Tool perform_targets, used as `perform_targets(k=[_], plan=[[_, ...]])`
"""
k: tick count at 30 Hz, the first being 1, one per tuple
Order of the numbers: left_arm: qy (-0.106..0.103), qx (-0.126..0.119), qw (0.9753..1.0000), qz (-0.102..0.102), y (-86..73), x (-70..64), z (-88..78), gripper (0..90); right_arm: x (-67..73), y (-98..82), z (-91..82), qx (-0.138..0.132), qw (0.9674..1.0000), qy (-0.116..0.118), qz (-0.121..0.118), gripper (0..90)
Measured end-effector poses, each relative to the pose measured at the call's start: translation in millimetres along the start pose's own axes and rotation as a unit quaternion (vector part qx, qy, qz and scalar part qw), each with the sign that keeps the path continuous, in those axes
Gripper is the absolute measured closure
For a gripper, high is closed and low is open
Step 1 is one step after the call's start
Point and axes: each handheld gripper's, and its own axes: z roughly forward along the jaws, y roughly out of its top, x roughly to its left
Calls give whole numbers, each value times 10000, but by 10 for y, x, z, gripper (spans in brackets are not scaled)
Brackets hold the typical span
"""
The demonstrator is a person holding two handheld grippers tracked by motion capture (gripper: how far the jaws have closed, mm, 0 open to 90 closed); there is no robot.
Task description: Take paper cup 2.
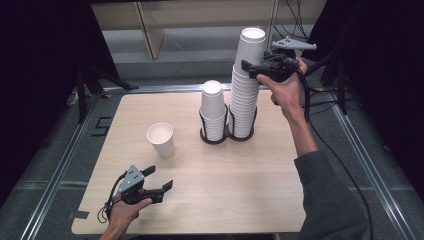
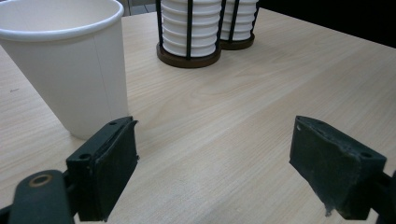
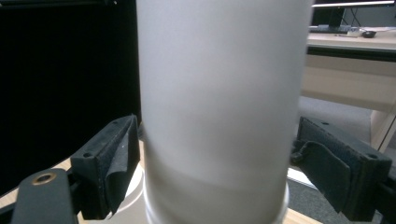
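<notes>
So far one cup (image 1: 161,139) stands alone — right gripper (image 1: 253,70) grasps the tall stack's (image 1: 244,100) top cup (image 1: 250,47); left gripper (image 1: 159,178) released.

White paper cups (image 1: 243,95) in black wire holders (image 1: 214,131), pale wood-grain table (image 1: 225,180), black claw pads (image 2: 109,172)

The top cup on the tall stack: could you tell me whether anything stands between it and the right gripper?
Nothing visible does. The right gripper has its jaws on either side of the top cup of the tall stack.
</notes>
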Motion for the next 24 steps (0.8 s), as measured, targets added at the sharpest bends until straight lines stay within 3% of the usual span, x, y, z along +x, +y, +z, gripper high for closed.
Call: perform_targets(k=[1, 2, 8, 10, 14, 18, 24], plan=[[82, 122, 9999, -55, 2, -15, -25, 145, 1, 17, 21, 22, 10000, 13, 11, 153], [-6, -13, 10000, -4, 0, -3, -3, 145, 1, 32, 47, 12, 10000, 1, -10, 153], [69, 104, 9999, -57, 4, -17, -27, 145, 6, 81, 150, 18, 9999, -2, 157, 142], [-13, -38, 10000, -31, 2, -11, -3, 145, 2, 81, 187, 31, 9999, -1, 150, 138], [52, 97, 9999, -42, 3, -25, -19, 146, -2, 76, 235, 23, 9999, -4, 123, 136], [12, 16, 10000, 22, 7, -17, -9, 145, -12, 65, 258, 21, 9997, 48, 255, 145], [35, 78, 10000, -33, 5, -25, -17, 145, -13, 91, 247, 58, 9999, 37, 157, 157]])
